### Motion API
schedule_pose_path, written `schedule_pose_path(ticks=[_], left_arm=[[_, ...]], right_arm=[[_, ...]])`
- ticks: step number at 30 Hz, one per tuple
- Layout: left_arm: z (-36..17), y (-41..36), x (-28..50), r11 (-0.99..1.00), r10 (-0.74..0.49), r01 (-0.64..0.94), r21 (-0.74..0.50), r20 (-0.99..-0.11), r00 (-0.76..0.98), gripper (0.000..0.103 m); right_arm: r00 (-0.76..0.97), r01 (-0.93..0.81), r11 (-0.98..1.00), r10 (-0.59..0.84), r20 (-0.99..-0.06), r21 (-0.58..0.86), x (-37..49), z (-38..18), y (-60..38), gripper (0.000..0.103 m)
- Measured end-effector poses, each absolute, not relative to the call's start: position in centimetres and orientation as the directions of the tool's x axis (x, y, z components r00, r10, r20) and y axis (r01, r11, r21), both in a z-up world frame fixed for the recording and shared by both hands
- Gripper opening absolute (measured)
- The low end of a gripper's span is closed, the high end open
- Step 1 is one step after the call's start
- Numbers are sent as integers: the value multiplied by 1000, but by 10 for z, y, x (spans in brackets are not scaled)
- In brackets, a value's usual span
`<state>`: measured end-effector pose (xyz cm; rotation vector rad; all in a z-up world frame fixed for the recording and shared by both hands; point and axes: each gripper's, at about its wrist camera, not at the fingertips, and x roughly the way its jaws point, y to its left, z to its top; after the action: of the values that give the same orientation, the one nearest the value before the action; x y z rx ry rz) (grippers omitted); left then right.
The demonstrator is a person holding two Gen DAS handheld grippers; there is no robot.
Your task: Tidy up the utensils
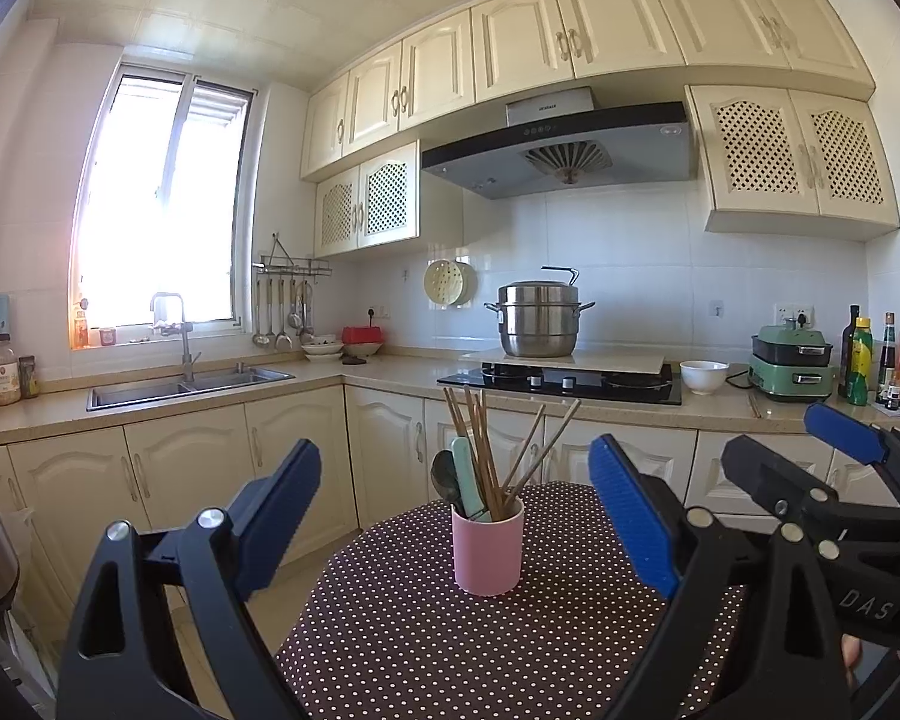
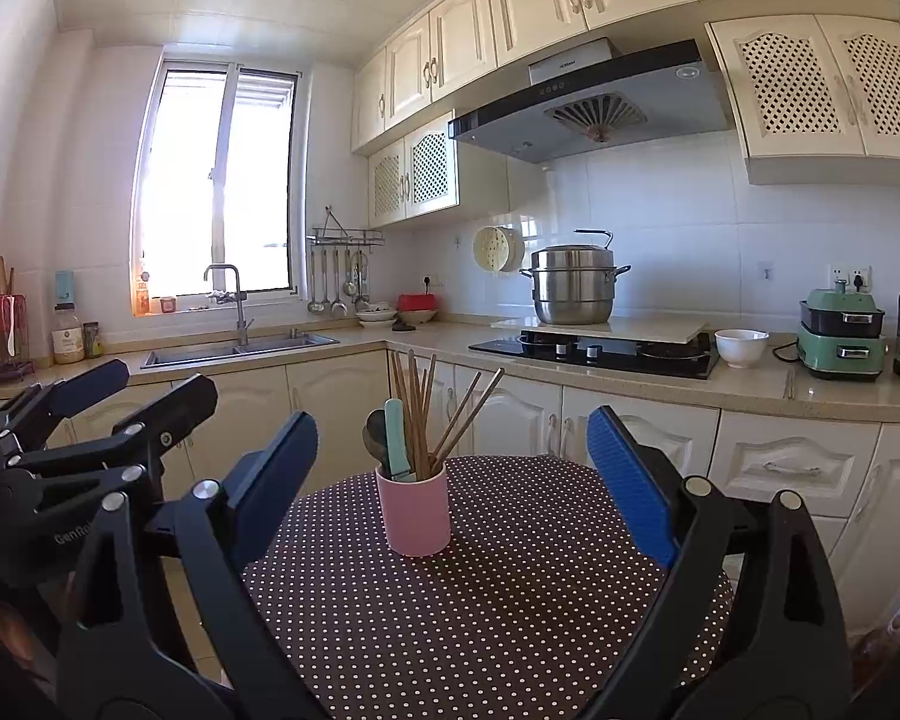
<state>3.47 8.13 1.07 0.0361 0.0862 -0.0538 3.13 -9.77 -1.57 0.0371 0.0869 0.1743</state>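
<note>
Both grippers held low at the near edge of the table (image 1: 390, 648), side by side, aimed at the cup (image 1: 488, 549).

L gripper (image 1: 456, 510): jaws spread wide, nothing between them. Cup sits centre frame in L view, between the two blue pads but farther off, no contact.

R gripper (image 2: 453, 480): also wide open, empty. Cup is left of centre in R view, nearer the left pad, not touching. R gripper also shows at right edge of L view; L gripper at left edge of R view. The two tools are close to each other.

Cup: pink, upright, on dotted cloth, mid-table. Holds chopsticks (image 1: 486, 450) in a bundle plus two leaning off to the right, a dark spoon (image 1: 445, 477) and a mint-handled utensil (image 1: 468, 474). All utensils look to be in the cup already; none seen loose on the cloth. So task seems either at its start (pull out & sort) or near done; can't tell which.

Risks, my read:
- Cup is light, tall load, top-heavy. A sideways nudge from a pad while reaching for a stick could tip it.
- Sticks are thin and bunched: a pinch may grab several, or drag the neighbours out.
- Leaning pair could catch on a jaw coming in from the right.
- Grippers close together: may clash if both go in at once.
</note>
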Motion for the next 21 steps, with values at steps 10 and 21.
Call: schedule_pose_path(ticks=[10, 21], left_arm=[[8, 83, 51, 998, -48, 51, 35, -100, 994, 89], [-1, 87, 83, 999, -29, 33, 28, -153, 988, 89]], right_arm=[[979, -175, 983, 180, -99, 52, 48, -19, -96, 90], [975, -177, 983, 183, -126, 57, 77, -26, -96, 90]])
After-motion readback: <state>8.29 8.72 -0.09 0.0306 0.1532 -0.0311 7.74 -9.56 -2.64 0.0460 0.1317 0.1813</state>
